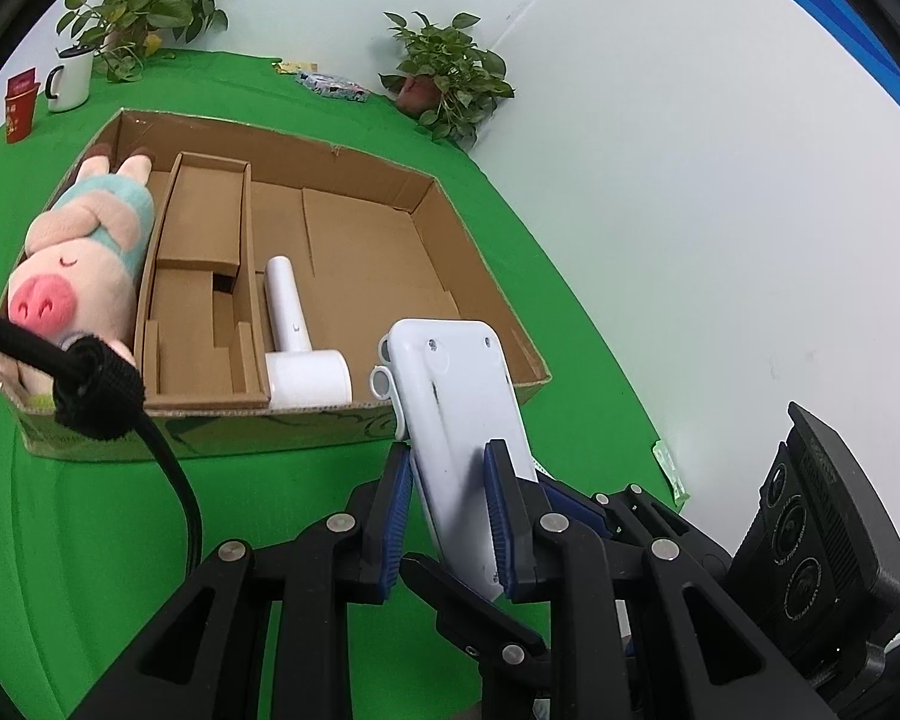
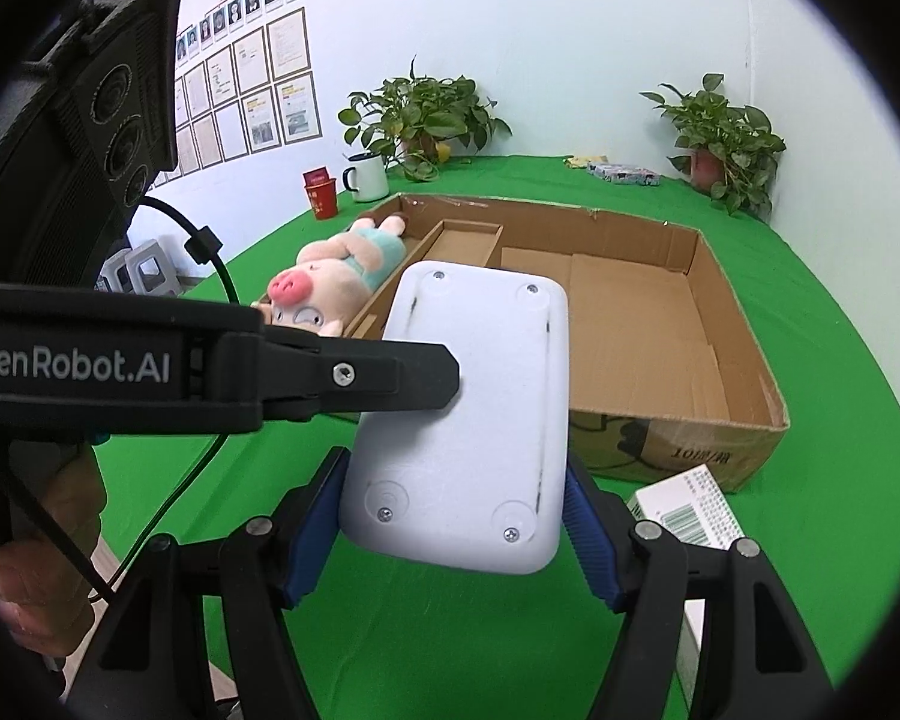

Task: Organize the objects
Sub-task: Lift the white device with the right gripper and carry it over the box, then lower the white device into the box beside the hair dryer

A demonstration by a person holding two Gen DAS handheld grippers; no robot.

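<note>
A green cloth covers the bench (image 1: 540, 240) against white walls, with two potted plants (image 2: 426, 114) at the back. Both claws tilt downward over the near edge, sharing one pale blue-white flat device (image 2: 468, 408) held above the cloth just in front of the cardboard box (image 2: 678, 432). The left claw (image 1: 450, 516) is nearly closed, pinching the device's thin edge; the right claw (image 2: 456, 516) stands wide, its blue pads pressed on the device's two long sides at the near end. The device shows its screwed back, its long axis running away from the claws toward the box, far end raised. In the box, a plush pig (image 1: 84, 252) lies in the left compartment, a cardboard insert (image 1: 201, 276) beside it, then a white hair dryer (image 1: 300, 354).
</note>
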